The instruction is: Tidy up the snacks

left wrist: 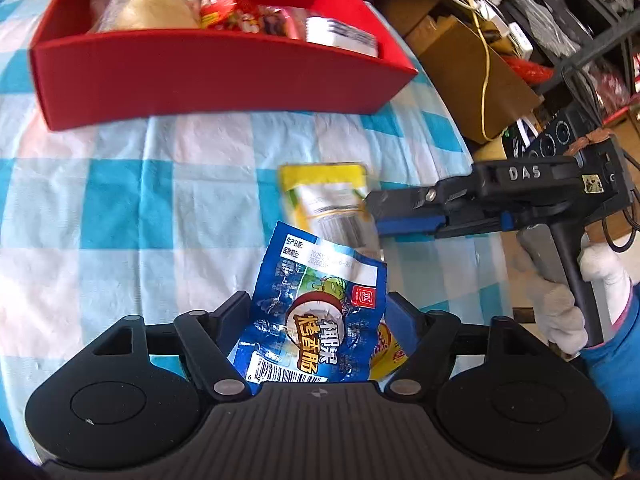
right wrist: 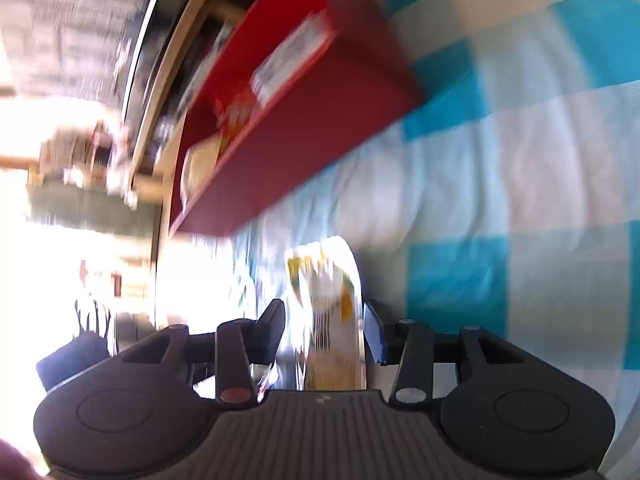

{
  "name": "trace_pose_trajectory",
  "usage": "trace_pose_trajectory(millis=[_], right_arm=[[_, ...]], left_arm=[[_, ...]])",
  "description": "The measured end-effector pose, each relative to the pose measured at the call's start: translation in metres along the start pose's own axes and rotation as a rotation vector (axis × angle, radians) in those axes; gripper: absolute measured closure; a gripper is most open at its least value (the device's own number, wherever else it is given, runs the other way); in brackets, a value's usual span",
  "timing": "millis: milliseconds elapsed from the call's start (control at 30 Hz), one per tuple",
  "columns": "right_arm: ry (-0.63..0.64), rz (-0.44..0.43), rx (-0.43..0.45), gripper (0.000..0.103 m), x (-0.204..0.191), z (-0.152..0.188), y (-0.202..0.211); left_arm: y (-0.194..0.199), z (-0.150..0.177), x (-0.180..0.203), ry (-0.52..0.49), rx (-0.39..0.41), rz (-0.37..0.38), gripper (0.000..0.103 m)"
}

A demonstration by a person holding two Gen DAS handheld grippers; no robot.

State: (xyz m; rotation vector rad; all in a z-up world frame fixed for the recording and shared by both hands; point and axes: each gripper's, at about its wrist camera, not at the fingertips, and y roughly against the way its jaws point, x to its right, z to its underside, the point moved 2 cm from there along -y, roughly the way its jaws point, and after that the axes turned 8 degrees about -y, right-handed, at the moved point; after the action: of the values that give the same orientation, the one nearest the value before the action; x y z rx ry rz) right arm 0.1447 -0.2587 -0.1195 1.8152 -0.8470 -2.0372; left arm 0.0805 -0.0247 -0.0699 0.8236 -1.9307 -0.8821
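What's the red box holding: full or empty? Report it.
Partly full. The red box already holds several wrapped snacks, including a pale bun and red packets, seen over its front wall in the left wrist view.

Blue pack (left wrist: 316,312) is crinkly glossy plastic film, and the yellow pack (left wrist: 326,196) has the same shiny look. Red box (left wrist: 224,76) looks like matt smooth card. Checked cloth (left wrist: 132,208) on the desk is soft, matt and a bit wrinkled. Both claws are matt black plastic, left (left wrist: 318,312) and right (right wrist: 325,330).
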Motion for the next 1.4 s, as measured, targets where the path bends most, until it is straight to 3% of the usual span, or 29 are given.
trace_pose_trajectory(millis=[133,333,467,567,633,767,867,967,1067,1167,1300,1367,1400], right_arm=[[-0.011,-0.033,-0.065,0.056,-0.004,0.007,-0.017],[0.161,0.093,-0.092,0.077,-0.043,0.034,-0.022],[0.178,0.161,-0.127,0.078,-0.042,0.056,-0.026],[0.19,0.162,-0.149,0.078,-0.043,0.067,-0.03],[0.182,0.172,-0.12,0.077,-0.047,0.066,-0.025],[0.113,0.187,-0.085,0.052,-0.038,0.064,-0.018],[0.115,0.184,-0.092,0.045,-0.042,0.079,-0.016],[0.168,0.235,-0.059,0.033,-0.058,0.093,-0.02],[0.279,0.313,-0.023,0.03,-0.074,0.111,-0.02],[0.316,0.336,-0.044,0.022,-0.08,0.124,-0.025],[0.368,0.409,-0.069,0.01,-0.087,0.14,-0.045],[0.415,0.469,-0.073,0.0,-0.092,0.147,-0.055],[0.456,0.508,-0.075,0.0,-0.096,0.151,-0.064]], left_arm=[[0.0,0.001,-0.001,-0.004,0.0,-0.001,0.025],[0.004,0.005,0.002,-0.05,-0.019,-0.032,0.026],[0.015,0.02,0.004,-0.14,-0.053,-0.186,0.027],[0.018,0.029,0.006,-0.167,-0.056,-0.209,0.027],[0.022,0.032,0.004,-0.149,-0.049,-0.198,0.027],[0.025,0.039,-0.001,-0.141,-0.046,-0.222,0.027],[0.021,0.045,0.01,-0.216,-0.055,-0.278,0.025],[0.016,0.052,0.018,-0.272,-0.082,-0.337,0.015],[0.018,0.055,0.018,-0.301,-0.099,-0.382,0.022],[0.022,0.057,0.014,-0.288,-0.091,-0.407,0.028],[0.041,0.06,-0.007,-0.189,-0.066,-0.384,0.029],[0.05,0.061,-0.015,-0.144,-0.049,-0.383,0.029],[0.052,0.062,-0.018,-0.127,-0.045,-0.374,0.029]])
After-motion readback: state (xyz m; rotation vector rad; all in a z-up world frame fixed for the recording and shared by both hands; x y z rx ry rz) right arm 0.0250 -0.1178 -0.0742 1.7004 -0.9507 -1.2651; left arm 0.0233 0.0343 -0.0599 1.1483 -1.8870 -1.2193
